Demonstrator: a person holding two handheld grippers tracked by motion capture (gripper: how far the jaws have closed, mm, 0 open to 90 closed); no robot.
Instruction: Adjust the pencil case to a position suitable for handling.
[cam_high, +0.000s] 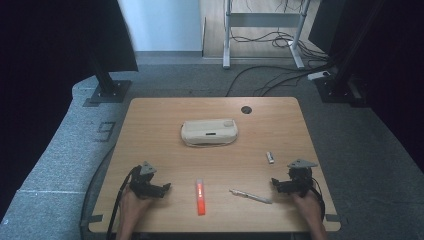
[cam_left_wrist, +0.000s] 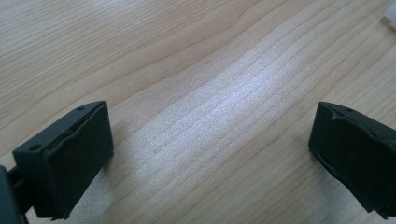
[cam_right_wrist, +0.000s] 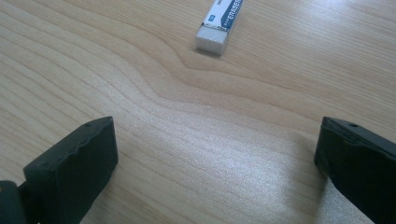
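Two grippers rest low on my wooden table, both with jaws spread wide and nothing between them. My left gripper sits near the front left, an orange marker just beside it. My right gripper sits at the front right, with a white eraser lying ahead of it and a silver pen near its jaws

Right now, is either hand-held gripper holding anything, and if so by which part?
Nothing is held. The left hand-held gripper and the right hand-held gripper both have open jaws with only bare table between them.
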